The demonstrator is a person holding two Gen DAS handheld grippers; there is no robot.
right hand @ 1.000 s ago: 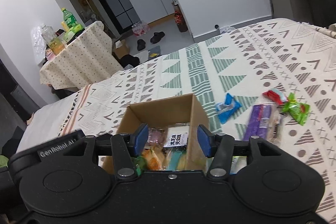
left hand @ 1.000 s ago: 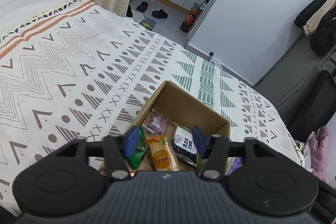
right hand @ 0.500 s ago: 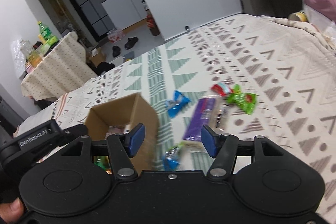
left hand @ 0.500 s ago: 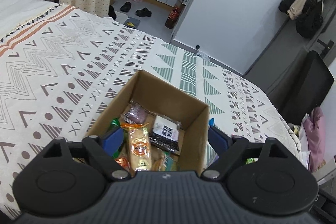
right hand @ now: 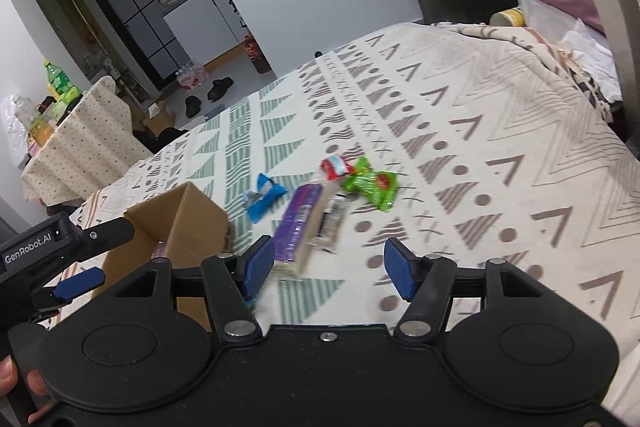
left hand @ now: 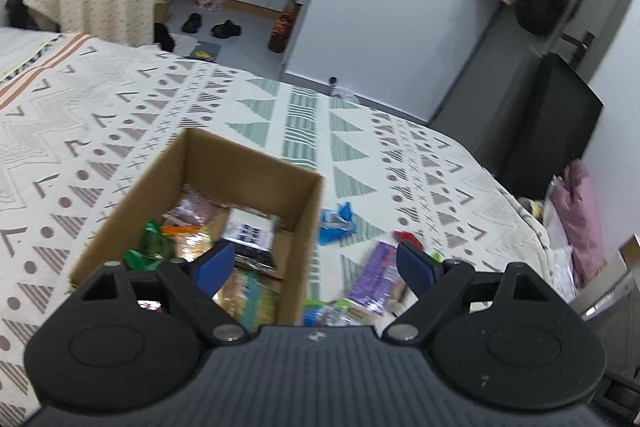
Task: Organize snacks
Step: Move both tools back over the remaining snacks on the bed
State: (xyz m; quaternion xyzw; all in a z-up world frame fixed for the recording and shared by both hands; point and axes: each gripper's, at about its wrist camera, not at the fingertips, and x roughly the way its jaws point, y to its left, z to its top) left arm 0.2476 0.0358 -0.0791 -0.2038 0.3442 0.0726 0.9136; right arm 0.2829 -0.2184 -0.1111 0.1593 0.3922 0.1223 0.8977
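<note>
Stood open-topped on the patterned bedspread (right hand: pixel 472 115): a cardboard box (left hand: pixel 256 167), walls upright on all sides, floor already crowded with packets. Lay just right of it, blocking that strip: a blue packet (right hand: pixel 264 197), a purple bar (right hand: pixel 298 223), a red-and-white wrapper (right hand: pixel 336 165) and a green packet (right hand: pixel 374 187), close together. Stretched bare beyond them toward the far edge and right side of the bed. Hovered wide-jawed and empty over the box's right wall: the left gripper (left hand: pixel 316 265), near the right gripper (right hand: pixel 328 265).
</note>
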